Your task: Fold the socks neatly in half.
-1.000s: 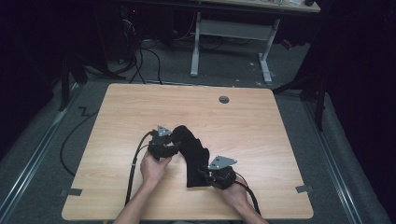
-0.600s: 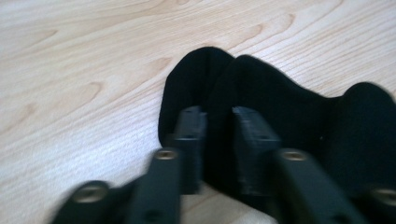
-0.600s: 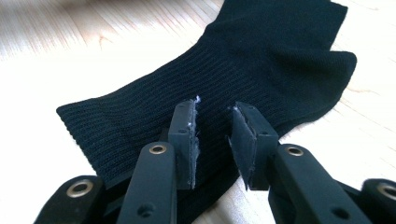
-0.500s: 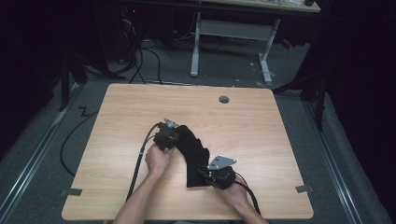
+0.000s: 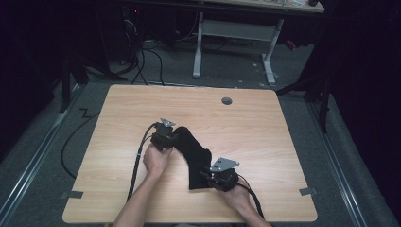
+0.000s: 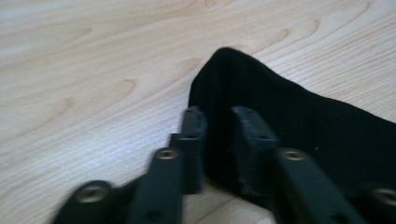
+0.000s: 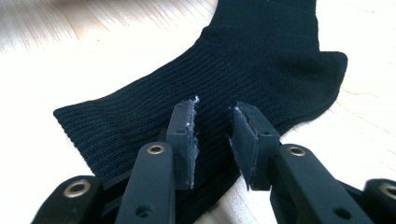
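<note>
Dark floor surrounds my wooden bench (image 5: pixel 123 113), where a black sock (image 5: pixel 194 151) lies near the front middle. My left gripper (image 6: pixel 218 122) has its fingers spread astride the sock's end; my right gripper (image 7: pixel 212 116) hovers spread over its ribbed cuff.

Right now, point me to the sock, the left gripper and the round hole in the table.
sock (image 5: pixel 195 152): high view, middle of the black fabric.
left gripper (image 6: pixel 215 122): left gripper view, midway between its tips, over the sock's edge.
round hole (image 5: pixel 227 100): high view, centre of the grey grommet.
</note>
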Action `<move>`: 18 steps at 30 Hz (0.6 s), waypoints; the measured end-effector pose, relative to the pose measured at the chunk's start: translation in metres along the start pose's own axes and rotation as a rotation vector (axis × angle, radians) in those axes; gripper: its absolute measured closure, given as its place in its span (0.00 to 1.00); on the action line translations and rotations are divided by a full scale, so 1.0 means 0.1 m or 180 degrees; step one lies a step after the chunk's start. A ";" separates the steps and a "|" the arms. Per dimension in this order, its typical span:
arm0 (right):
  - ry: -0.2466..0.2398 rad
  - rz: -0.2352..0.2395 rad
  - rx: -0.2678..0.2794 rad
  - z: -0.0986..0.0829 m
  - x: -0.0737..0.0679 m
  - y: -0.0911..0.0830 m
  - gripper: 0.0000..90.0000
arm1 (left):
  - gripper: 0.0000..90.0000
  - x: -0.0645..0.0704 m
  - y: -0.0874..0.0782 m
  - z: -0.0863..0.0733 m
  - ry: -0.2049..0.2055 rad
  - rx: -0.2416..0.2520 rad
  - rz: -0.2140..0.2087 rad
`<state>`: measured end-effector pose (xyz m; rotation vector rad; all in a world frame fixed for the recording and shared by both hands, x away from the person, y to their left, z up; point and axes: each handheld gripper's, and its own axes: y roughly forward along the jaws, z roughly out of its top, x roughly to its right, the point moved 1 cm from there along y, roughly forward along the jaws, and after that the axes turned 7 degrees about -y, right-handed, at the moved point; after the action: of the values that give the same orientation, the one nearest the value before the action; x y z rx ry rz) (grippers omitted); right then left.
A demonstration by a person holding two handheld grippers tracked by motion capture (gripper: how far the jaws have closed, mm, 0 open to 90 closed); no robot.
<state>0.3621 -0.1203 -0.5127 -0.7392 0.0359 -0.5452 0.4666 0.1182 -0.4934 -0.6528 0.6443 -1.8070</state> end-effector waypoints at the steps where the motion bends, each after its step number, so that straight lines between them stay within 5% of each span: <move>1: 0.0000 0.0000 0.0000 0.00 0.00 0.00 0.75 | 0.73 0.00 0.00 0.00 0.0000 0.0000 0.0000; 7: 0.0144 -0.0009 0.0079 0.07 0.08 -0.07 0.73 | 0.57 0.11 -0.11 -0.01 0.0160 0.0091 -0.0033; 12: 0.0347 -0.0065 0.0120 0.20 0.29 -0.05 0.84 | 0.53 0.23 -0.21 -0.02 0.0322 0.0146 -0.0089; 18: 0.0426 -0.0148 0.0042 0.30 0.44 0.08 0.91 | 0.52 0.30 -0.26 -0.05 0.0341 0.0142 -0.0281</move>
<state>0.4103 -0.1177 -0.4890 -0.6911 0.1395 -0.6382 0.4371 0.0976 -0.4749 -0.5652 0.6531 -1.9433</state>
